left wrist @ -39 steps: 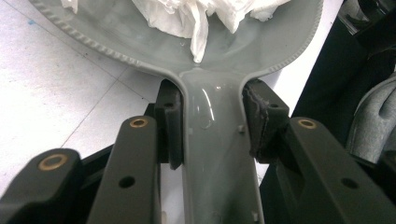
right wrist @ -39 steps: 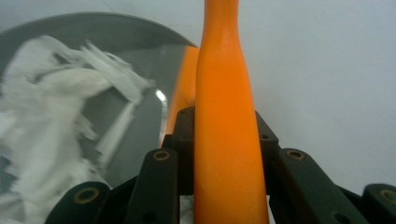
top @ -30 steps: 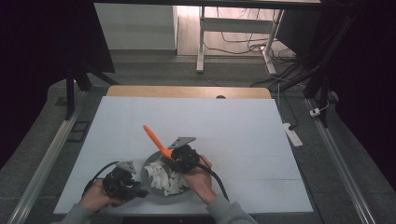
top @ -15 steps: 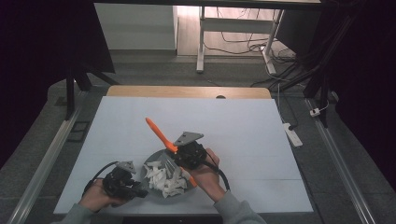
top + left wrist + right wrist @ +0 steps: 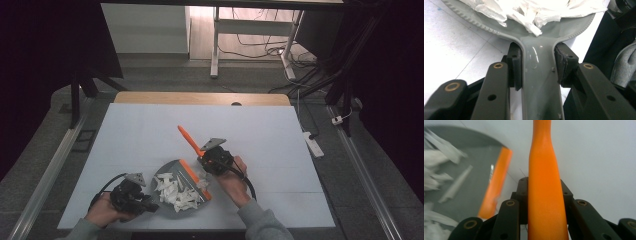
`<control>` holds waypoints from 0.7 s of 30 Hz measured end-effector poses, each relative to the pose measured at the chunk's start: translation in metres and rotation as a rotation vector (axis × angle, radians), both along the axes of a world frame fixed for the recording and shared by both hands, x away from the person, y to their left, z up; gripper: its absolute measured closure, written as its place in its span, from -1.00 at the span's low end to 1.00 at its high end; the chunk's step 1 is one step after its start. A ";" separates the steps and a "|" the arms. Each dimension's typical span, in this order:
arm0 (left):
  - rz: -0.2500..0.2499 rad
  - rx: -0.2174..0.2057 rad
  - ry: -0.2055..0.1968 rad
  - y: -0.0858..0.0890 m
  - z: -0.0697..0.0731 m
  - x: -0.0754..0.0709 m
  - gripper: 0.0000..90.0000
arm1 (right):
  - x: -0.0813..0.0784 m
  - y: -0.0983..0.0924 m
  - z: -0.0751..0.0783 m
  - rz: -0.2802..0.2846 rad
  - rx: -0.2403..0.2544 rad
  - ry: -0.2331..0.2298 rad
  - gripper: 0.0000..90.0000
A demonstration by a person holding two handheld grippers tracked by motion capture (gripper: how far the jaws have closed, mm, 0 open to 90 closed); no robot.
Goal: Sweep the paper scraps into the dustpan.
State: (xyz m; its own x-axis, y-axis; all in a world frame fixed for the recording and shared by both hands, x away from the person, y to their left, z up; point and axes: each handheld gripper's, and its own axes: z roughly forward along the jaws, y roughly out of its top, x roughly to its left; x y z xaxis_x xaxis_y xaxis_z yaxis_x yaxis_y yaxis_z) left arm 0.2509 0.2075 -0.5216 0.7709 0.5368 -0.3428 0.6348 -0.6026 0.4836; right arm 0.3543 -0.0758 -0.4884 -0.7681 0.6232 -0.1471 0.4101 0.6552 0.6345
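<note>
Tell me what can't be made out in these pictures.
- Brush head: high view, hidden under the right tongs; only the orange brush handle shows.
- Paper scraps: right gripper view, blurred.
- Dustpan handle end: left gripper view, cut off by the bottom edge.
- Dustpan near rim: high view, behind the left tongs.

White-topped rectangular counter (image 5: pixel 150 135) with a wooden far edge, on grey carpeted floor (image 5: pixel 360 195). Dark to left and right. Far off, white metal table legs (image 5: pixel 216 45), tangled black cables (image 5: pixel 260 47), lit wooden flooring.
</note>
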 end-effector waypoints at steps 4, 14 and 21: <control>0.016 -0.006 -0.003 -0.003 0.000 -0.003 0.36 | -0.008 0.000 -0.009 -0.017 0.018 0.020 0.57; 0.055 -0.012 0.005 -0.007 -0.001 -0.006 0.36 | -0.058 0.045 0.010 0.187 0.089 0.002 0.57; 0.055 -0.013 0.004 -0.007 -0.001 -0.006 0.36 | -0.048 0.030 0.031 0.151 0.127 -0.049 0.57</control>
